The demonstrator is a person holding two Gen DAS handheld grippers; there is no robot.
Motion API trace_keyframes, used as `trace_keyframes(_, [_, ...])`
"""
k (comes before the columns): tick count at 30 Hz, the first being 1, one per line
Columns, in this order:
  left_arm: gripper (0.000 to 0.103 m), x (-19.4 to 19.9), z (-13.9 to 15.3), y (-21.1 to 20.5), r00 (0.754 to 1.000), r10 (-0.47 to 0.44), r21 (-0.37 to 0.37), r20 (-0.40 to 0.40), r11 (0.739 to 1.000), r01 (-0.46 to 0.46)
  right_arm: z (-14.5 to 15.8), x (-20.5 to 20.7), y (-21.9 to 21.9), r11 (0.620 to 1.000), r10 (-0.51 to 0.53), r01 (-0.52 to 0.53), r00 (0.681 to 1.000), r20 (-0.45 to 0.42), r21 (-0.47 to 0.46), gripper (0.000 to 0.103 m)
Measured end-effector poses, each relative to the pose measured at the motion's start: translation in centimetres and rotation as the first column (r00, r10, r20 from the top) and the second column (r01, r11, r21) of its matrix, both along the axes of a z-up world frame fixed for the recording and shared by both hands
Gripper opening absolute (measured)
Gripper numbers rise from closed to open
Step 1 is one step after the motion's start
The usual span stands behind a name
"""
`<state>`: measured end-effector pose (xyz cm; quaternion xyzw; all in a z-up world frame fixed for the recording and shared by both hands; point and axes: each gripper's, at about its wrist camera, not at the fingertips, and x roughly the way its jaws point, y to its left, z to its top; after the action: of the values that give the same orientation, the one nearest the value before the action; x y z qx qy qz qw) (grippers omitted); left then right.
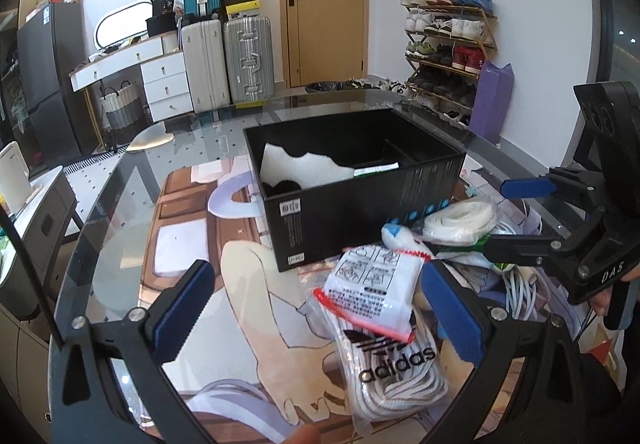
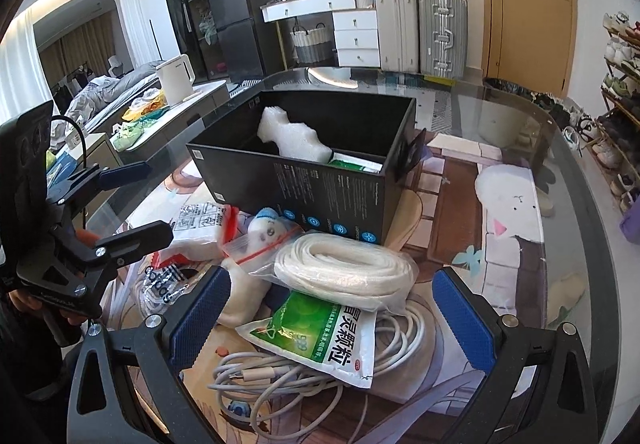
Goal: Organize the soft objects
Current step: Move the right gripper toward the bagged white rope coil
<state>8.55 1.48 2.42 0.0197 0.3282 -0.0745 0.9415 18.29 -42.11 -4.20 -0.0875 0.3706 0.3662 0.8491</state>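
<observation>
A round glass tabletop [image 1: 120,180] with a dark, curved rim carries a printed cartoon mat beneath the pane, and the bare stretch on its left side, between the rim and the box, is the widest open room; the right side is crowded. Near the middle stands an open, rectangular black cardboard box [image 1: 360,212], its matte walls printed with small white text and blue round icons, its near corner just above the heap of soft things. Inside lie a lumpy white foam sheet [image 2: 294,138] and a green-and-white packet against the inner divider. The left gripper [image 1: 320,310] has its blue ribbed pads spread wide, holding nothing, with a clear zip bag of white laces marked adidas [image 1: 390,360] lying between them, a crinkly white printed pouch with a red seal [image 1: 376,290] lapped over its top. The right gripper [image 2: 332,318] is likewise spread wide and empty, set over a glossy green-and-white sachet [image 2: 320,336] that rests on loose coils of smooth white cable [image 2: 256,376]. Behind the sachet sits a bagged coil of flat white cord [image 2: 344,268], and just beside it a small white plush toy with a blue cap [image 2: 266,230] in a red-striped zip bag, touching the box's front wall. The heap lies close to the table's near edge.
</observation>
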Motion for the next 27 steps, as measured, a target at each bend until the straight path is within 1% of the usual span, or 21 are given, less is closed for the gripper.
trace_keyframes(8, [0.103,0.0,-0.1,-0.2,1.000,-0.019,-0.001,-0.014,1.000,0.019,-0.8,1.2,0.8,0.999,0.014,-0.016,0.999,-0.048,-0.031,0.102])
trace_keyframes(12, [0.103,0.1,-0.2,-0.5,1.000,-0.020,0.005,-0.017,1.000,0.020,-1.0,1.9,1.2,0.999,0.007,-0.010,0.998,-0.068,-0.030,0.102])
trace_keyframes(14, [0.103,0.1,-0.2,-0.6,1.000,-0.022,0.005,-0.018,1.000,0.022,-1.0,2.4,1.3,1.000,0.007,-0.008,0.996,-0.084,-0.015,0.102])
trace_keyframes(17, [0.103,0.1,-0.3,-0.7,1.000,-0.022,0.007,-0.020,1.000,0.022,-1.1,2.7,1.4,1.000,0.003,-0.004,0.995,-0.095,-0.006,0.102])
trace_keyframes(27, [0.103,0.4,-0.7,-0.8,0.999,-0.018,0.008,-0.030,1.000,0.018,-1.7,2.8,2.2,1.000,-0.003,0.000,0.994,-0.107,-0.024,0.102])
